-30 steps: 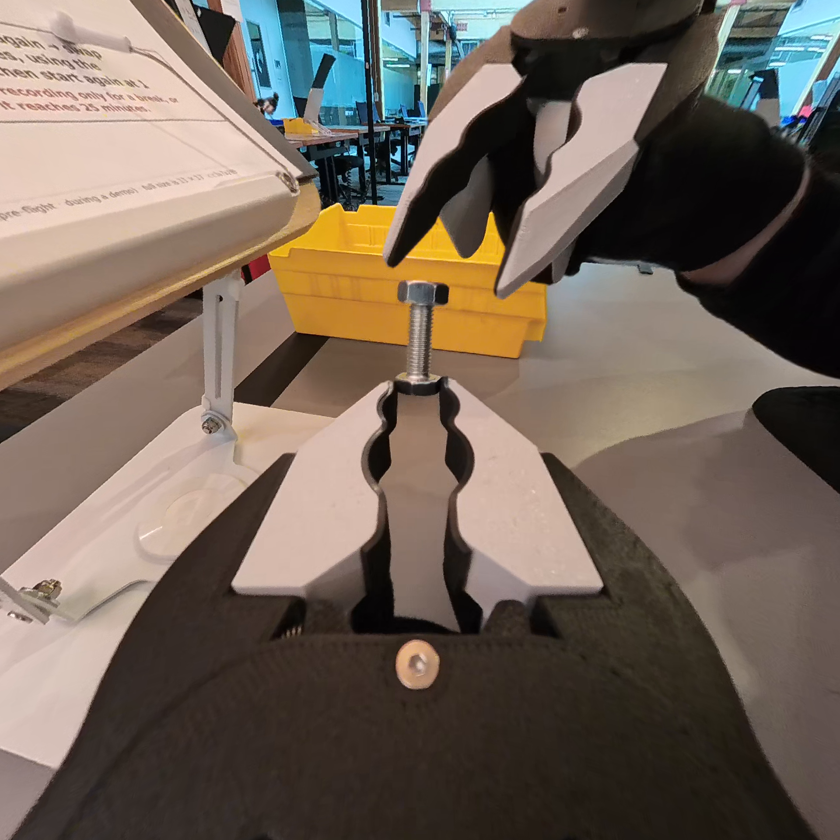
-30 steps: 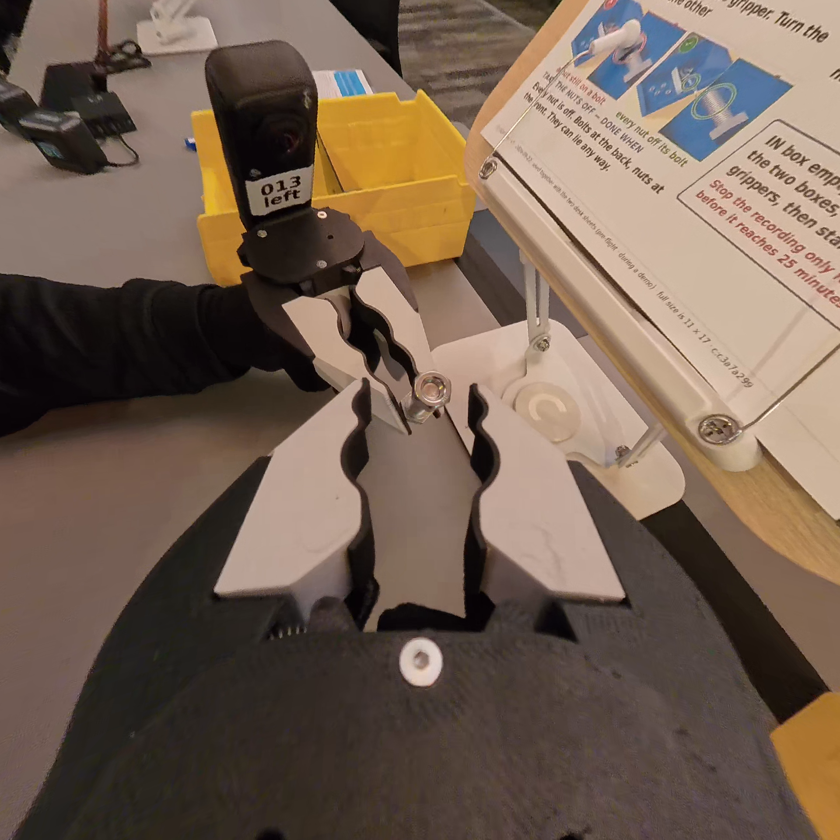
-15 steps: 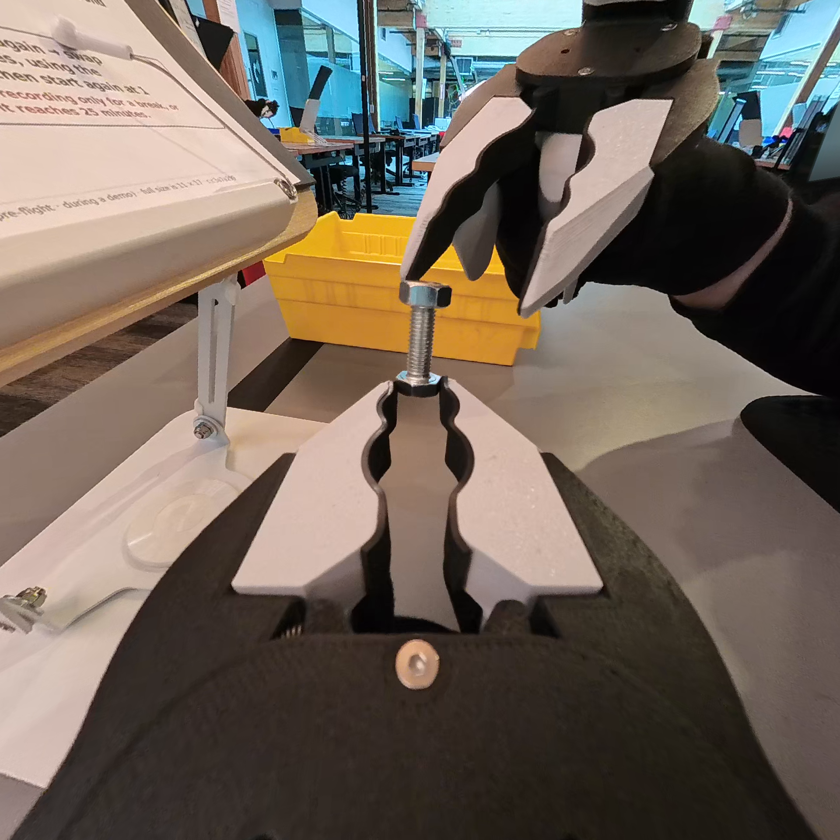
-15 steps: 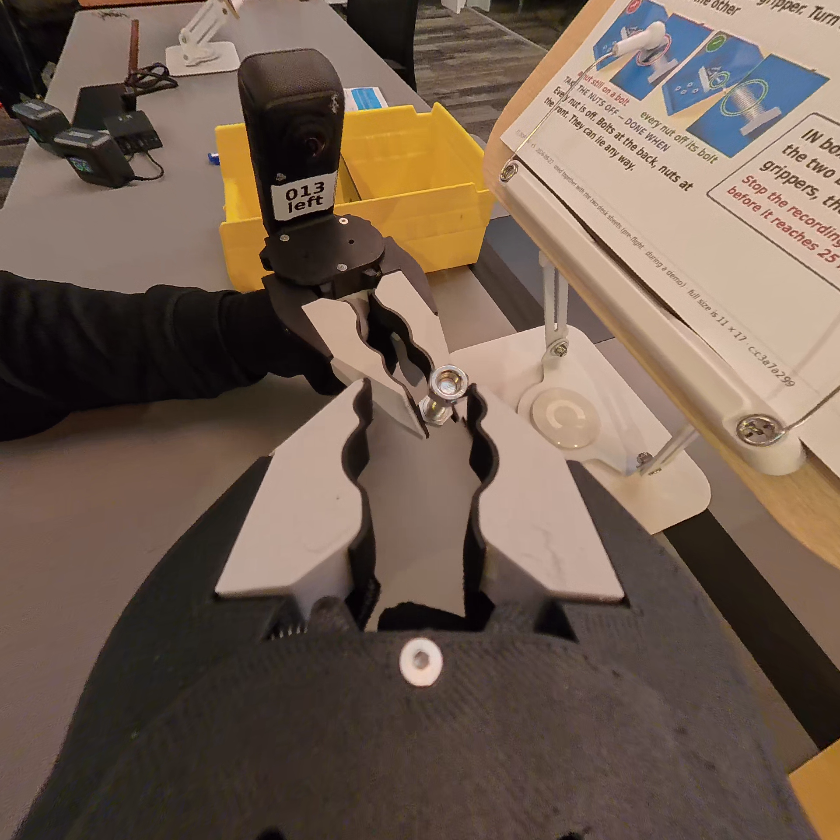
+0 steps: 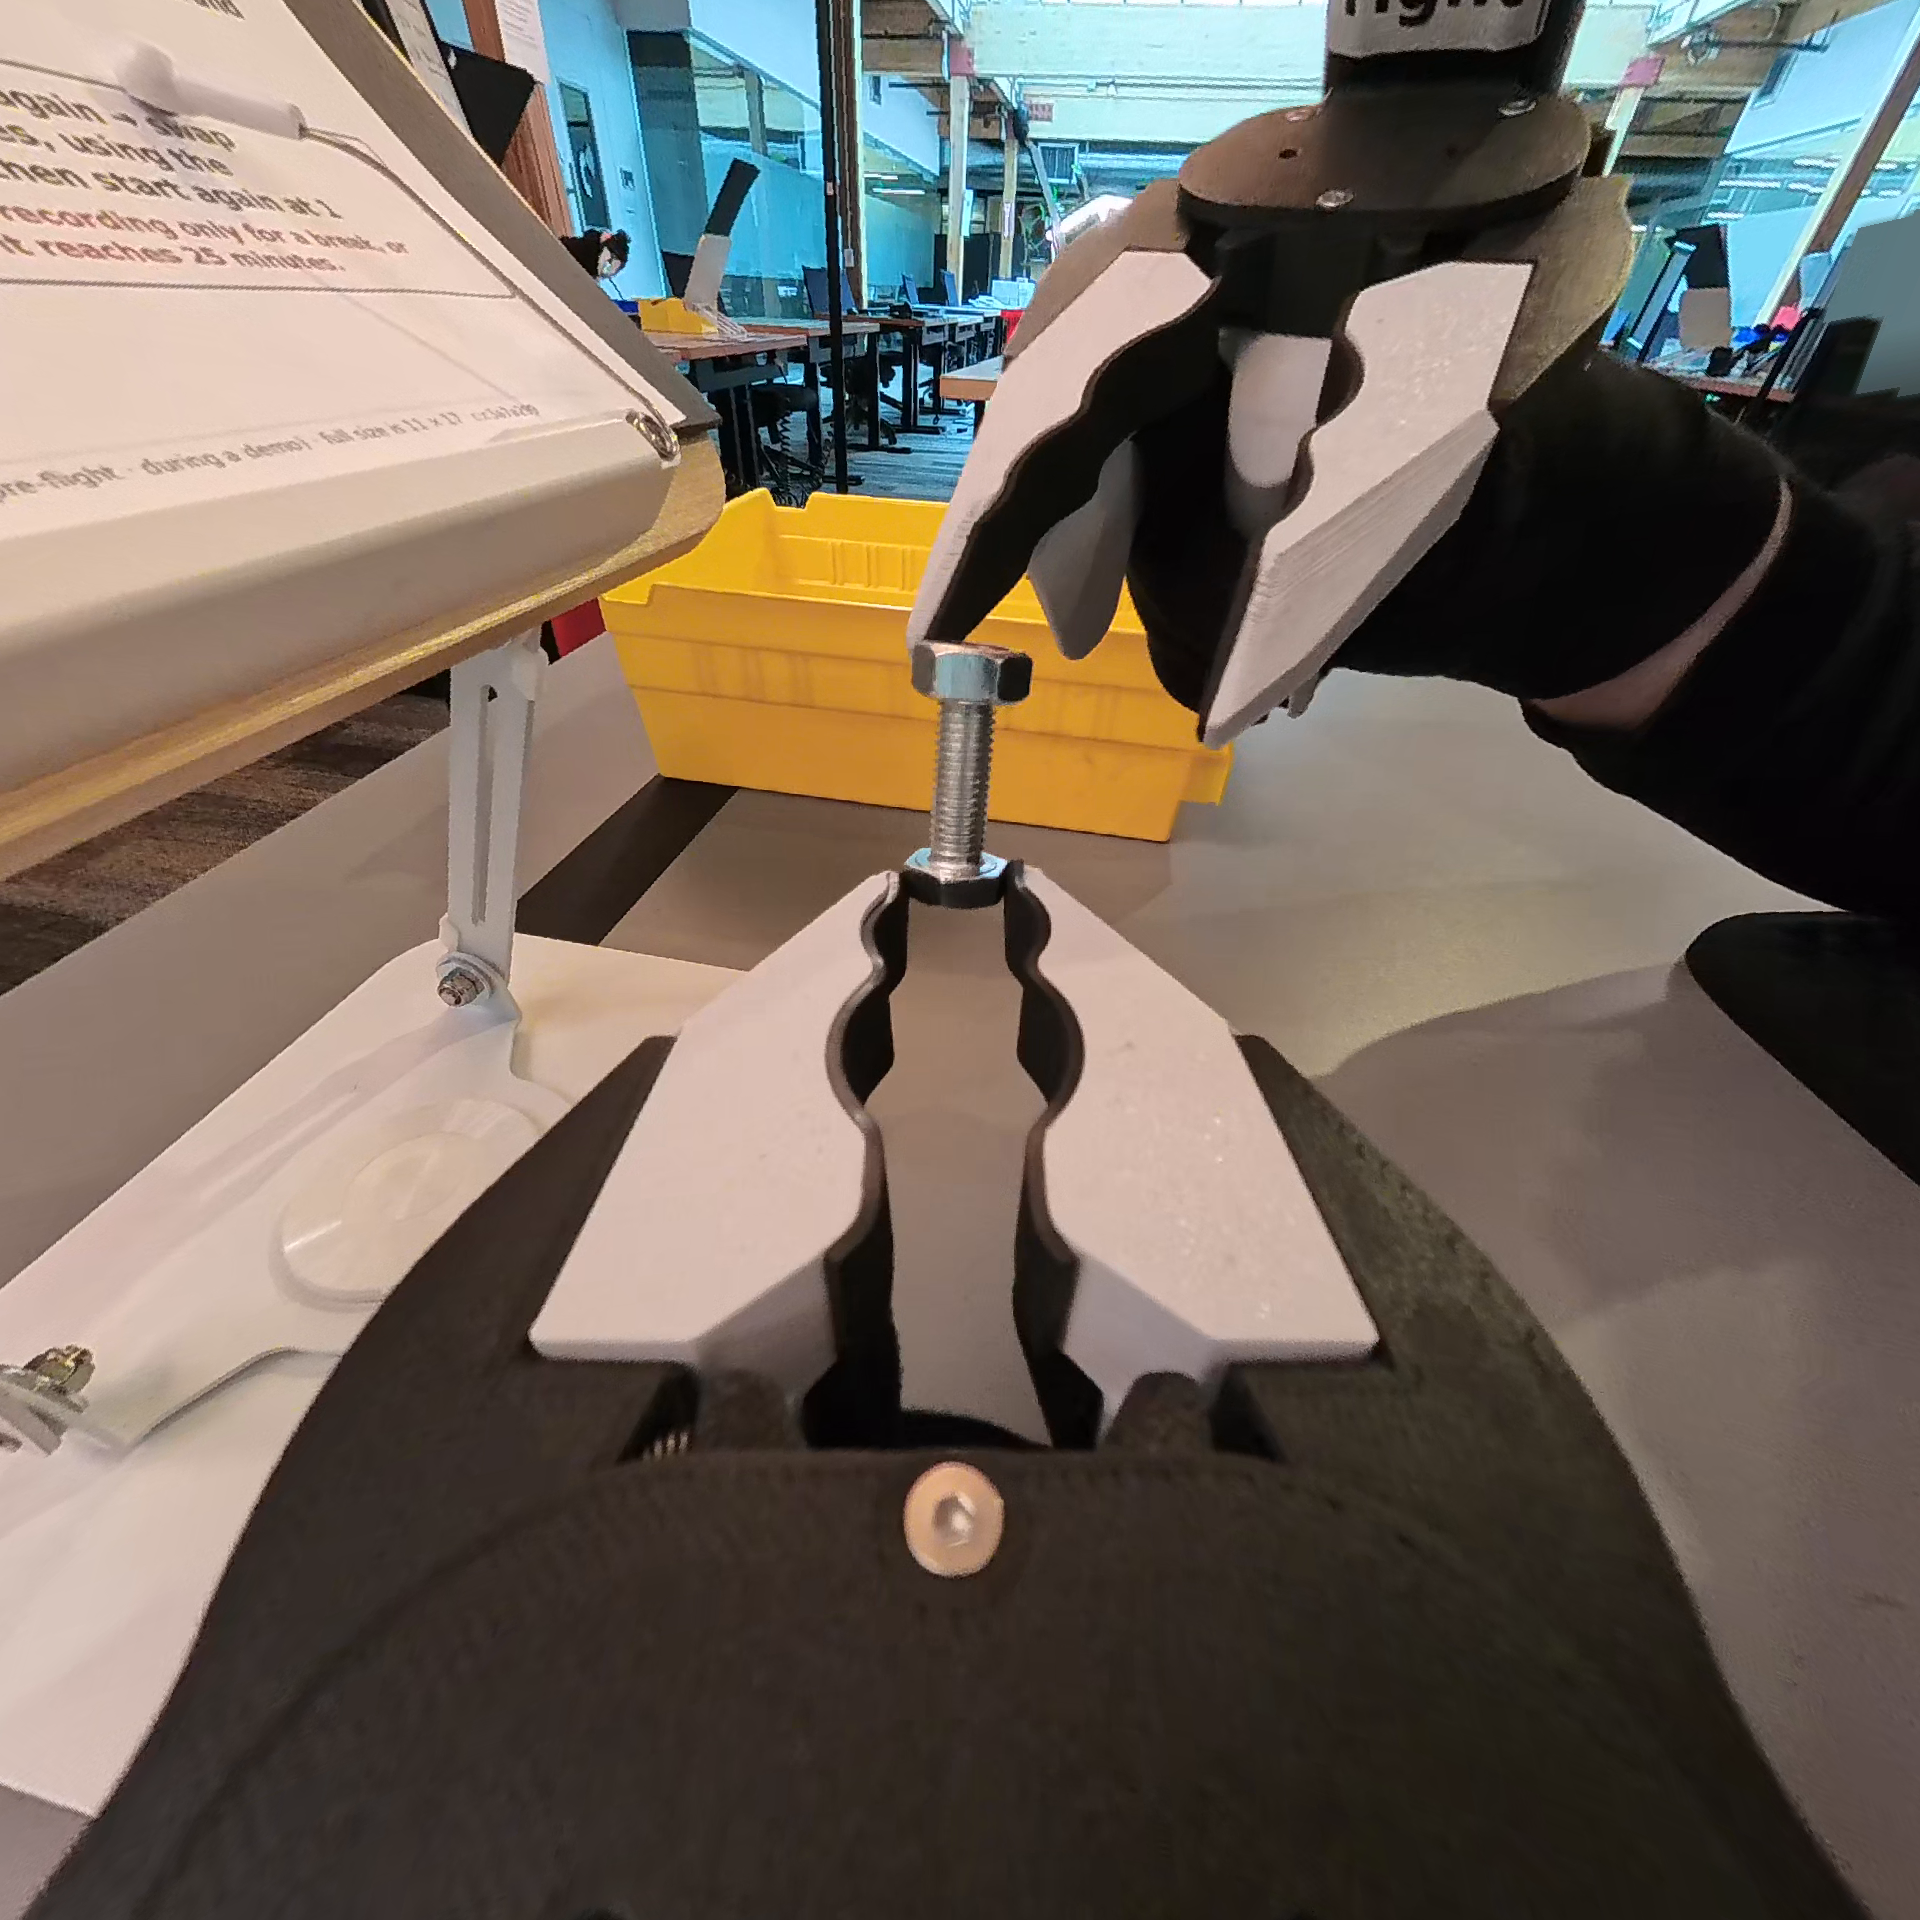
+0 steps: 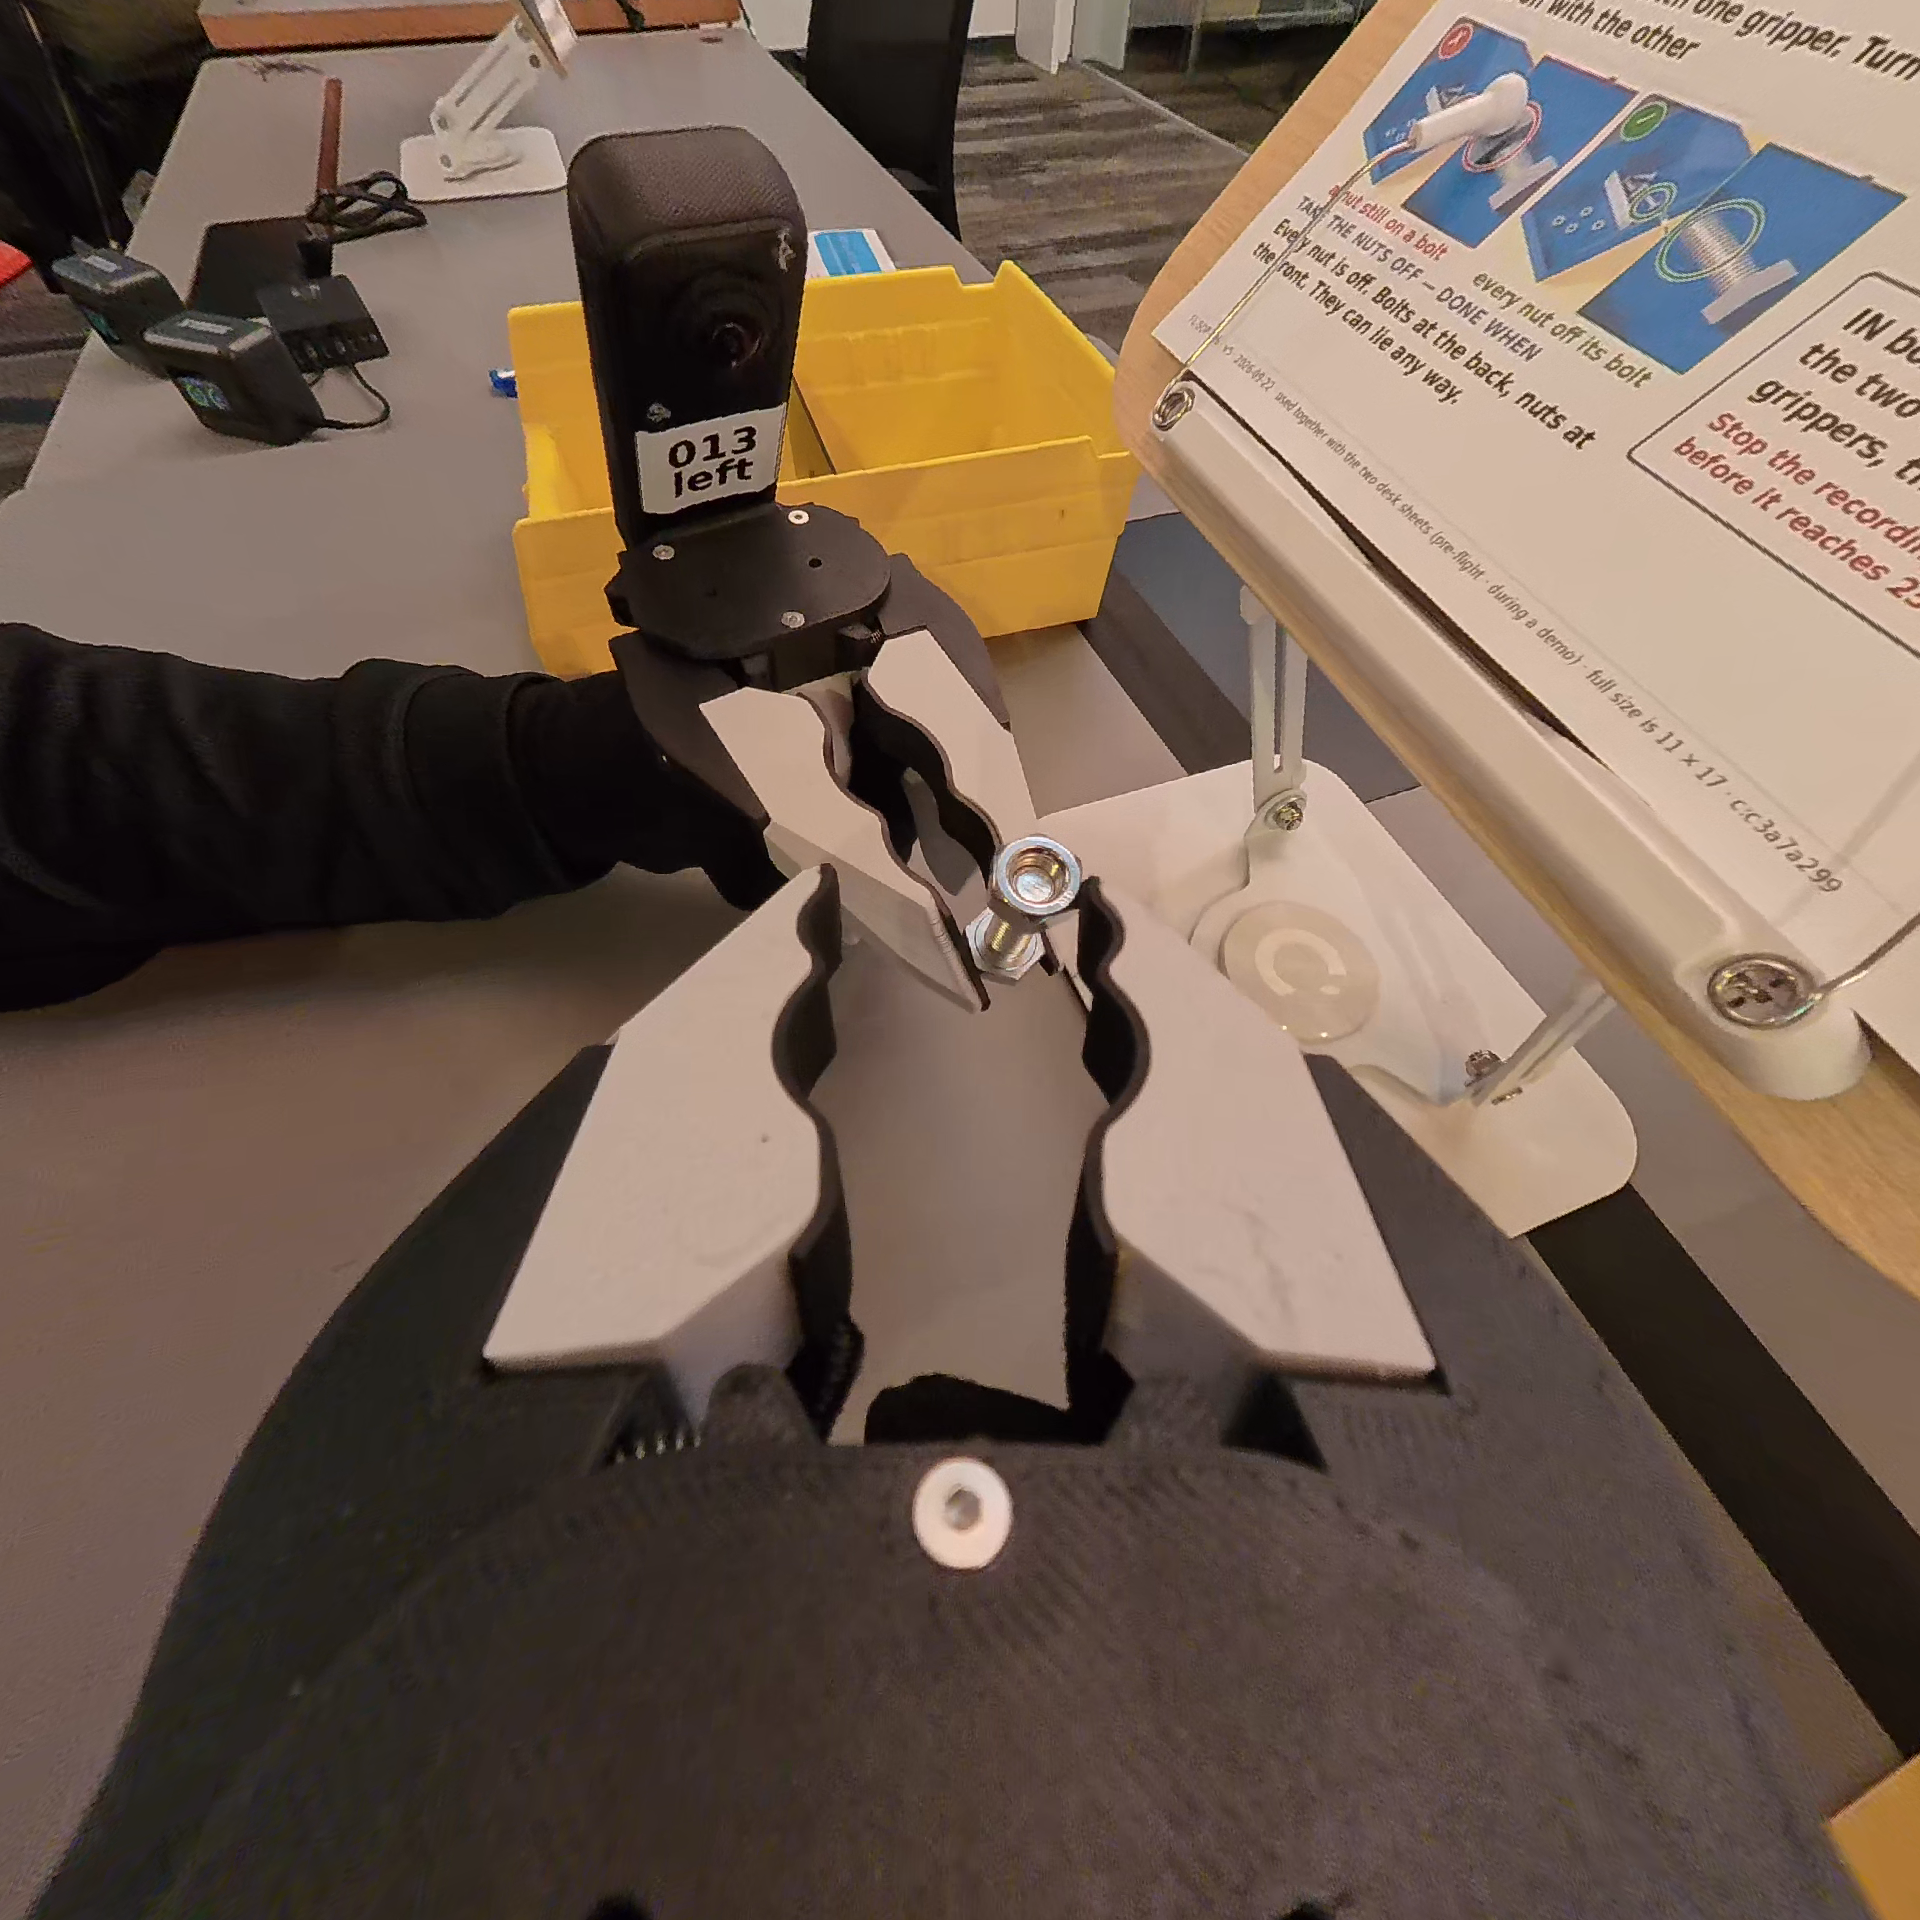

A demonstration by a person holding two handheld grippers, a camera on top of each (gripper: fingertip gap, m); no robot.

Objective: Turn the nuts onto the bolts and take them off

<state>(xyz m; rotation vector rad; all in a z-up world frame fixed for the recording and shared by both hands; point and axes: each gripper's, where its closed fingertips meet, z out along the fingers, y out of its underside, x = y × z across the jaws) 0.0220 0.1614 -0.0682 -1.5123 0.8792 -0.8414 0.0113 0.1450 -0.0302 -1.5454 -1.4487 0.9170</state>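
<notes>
Left gripper (image 5: 954, 883) is clamped by its fingertips on the hex nut (image 5: 954, 871) at the lower end of the bolt (image 5: 964, 774), holding the bolt upright above the grey counter (image 5: 1455, 831), head uppermost. Right gripper (image 6: 951, 914) comes down from above with its fingers spread apart and holding nothing; one fingertip (image 5: 940, 613) stands at the edge of the bolt head (image 6: 1034, 885), touching or just short of it, while the other finger hangs well to the side. Judged risks: because the head sits beside one finger and not midway, closing now would push the bolt sideways and may tilt it or twist the nut out of the shallow tip hold; a slipped grip on the head would turn nothing. Behind the bolt stands a yellow bin (image 5: 831, 675); beside it, a white instruction stand (image 5: 488, 810).
</notes>
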